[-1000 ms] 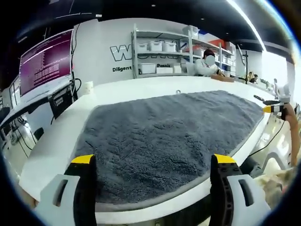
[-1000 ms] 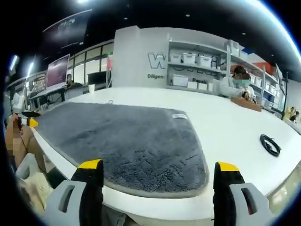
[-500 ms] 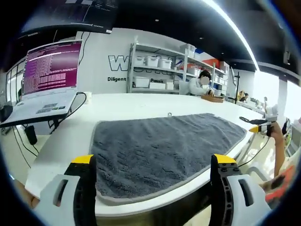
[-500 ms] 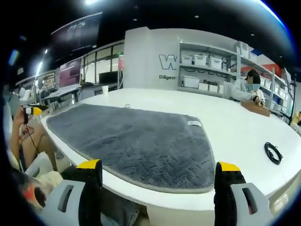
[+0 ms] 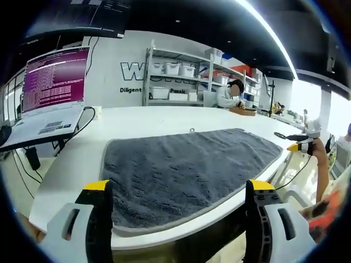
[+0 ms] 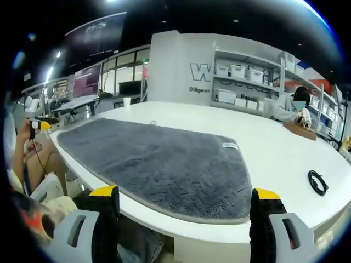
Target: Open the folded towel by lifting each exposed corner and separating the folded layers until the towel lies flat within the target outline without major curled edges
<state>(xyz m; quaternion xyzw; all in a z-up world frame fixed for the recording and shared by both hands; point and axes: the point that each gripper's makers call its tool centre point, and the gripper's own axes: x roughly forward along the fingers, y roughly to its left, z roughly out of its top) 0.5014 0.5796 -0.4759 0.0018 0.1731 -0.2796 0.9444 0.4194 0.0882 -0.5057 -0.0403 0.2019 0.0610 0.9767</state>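
Note:
A dark grey towel lies spread flat on the white table, its pale hem along the near edge. In the right gripper view the same towel reaches to a rounded right corner with a small white label. My left gripper stands open in front of the table's near edge, off the towel, with nothing between its jaws. My right gripper is likewise open and held back from the edge. The other gripper's yellow tip shows at far right of the left gripper view.
A monitor with purple text stands at the table's left. A coiled black cable lies on the table right of the towel. Shelves with white bins line the back wall, where a person sits. A person's hand shows at left.
Both views have pulled back and lowered a little from the table edge. The towel has stayed flat. Both grippers remain open.

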